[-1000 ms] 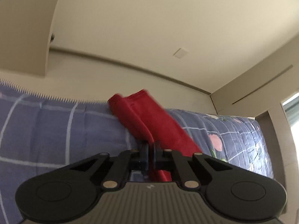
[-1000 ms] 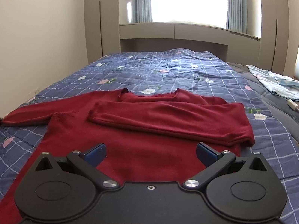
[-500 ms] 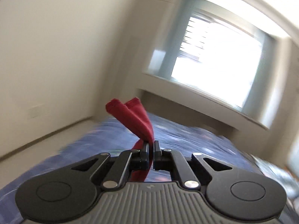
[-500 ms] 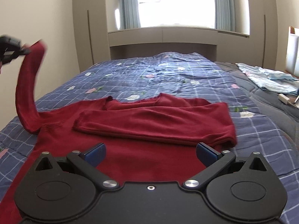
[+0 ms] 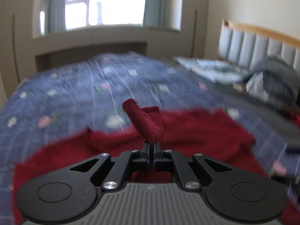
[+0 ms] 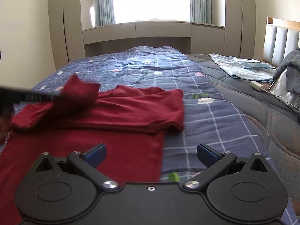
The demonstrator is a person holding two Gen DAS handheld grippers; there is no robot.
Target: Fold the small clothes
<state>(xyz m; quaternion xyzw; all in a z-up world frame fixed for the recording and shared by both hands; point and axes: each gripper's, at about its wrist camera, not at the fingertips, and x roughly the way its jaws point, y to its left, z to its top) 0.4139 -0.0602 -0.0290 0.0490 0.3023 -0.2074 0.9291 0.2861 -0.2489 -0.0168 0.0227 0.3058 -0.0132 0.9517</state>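
A dark red long-sleeved sweater (image 6: pixel 112 116) lies spread on the blue checked quilt (image 6: pixel 206 116), one sleeve folded across its chest. My left gripper (image 5: pixel 151 146) is shut on the cuff of the other red sleeve (image 5: pixel 148 121) and holds it above the sweater body (image 5: pixel 196 131). In the right wrist view the left gripper (image 6: pixel 54 98) comes in from the left with the sleeve (image 6: pixel 78 93) over the sweater's left shoulder. My right gripper (image 6: pixel 151 152) is open and empty, above the sweater's lower right edge.
A light blue folded cloth (image 6: pixel 241 67) and a small white object (image 6: pixel 256 85) lie at the right of the bed. A grey bundle (image 6: pixel 288 82) sits by the padded headboard (image 6: pixel 279 43). Cabinets and a window are beyond the bed.
My left gripper has swung the held sleeve from high at the left down and across over the sweater. My right gripper has shifted to the right and stayed open.
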